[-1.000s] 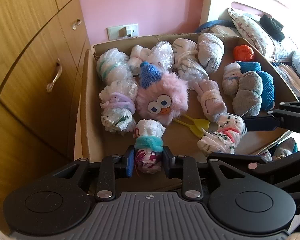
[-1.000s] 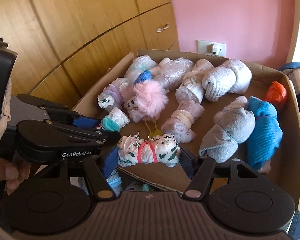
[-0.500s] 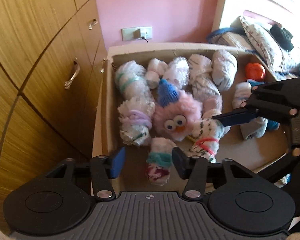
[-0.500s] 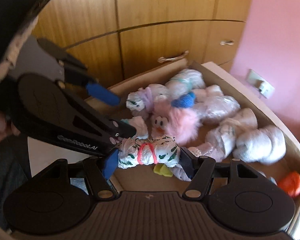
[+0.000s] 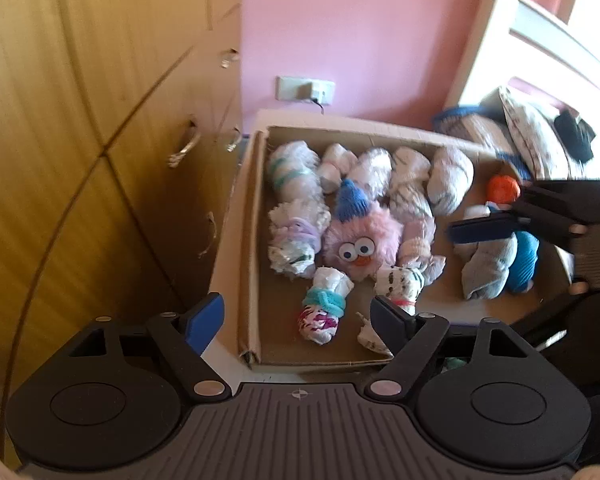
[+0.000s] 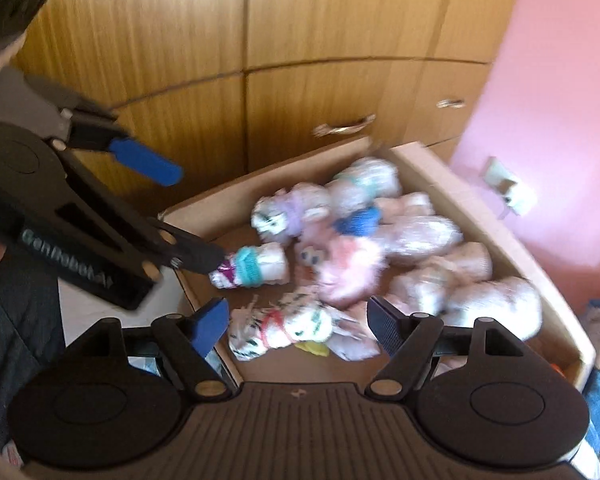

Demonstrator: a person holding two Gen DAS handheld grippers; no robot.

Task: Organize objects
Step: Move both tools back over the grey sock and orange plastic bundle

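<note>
A cardboard box (image 5: pixel 255 240) holds several rolled sock bundles and a pink fluffy toy (image 5: pixel 360 240) with a blue hat. My left gripper (image 5: pixel 300 316) is open and empty above the box's near left corner. A bundle with a teal band (image 5: pixel 323 306) lies in the box below it. My right gripper (image 6: pixel 296 322) is open. The green-patterned bundle with a red band (image 6: pixel 280 330) lies in the box between its fingers, apart from them. That bundle also shows in the left wrist view (image 5: pixel 400 284).
A wooden wardrobe with metal handles (image 5: pixel 182 148) stands left of the box. A pink wall with a socket (image 5: pixel 305 89) is behind it. A bed with a pillow (image 5: pixel 540 140) lies to the right. Grey and blue socks (image 5: pixel 500 260) and an orange ball (image 5: pixel 503 188) fill the box's right side.
Both grippers opened and let go of their bundles, which now lie in the box. Both grippers pulled up and back from the box.
</note>
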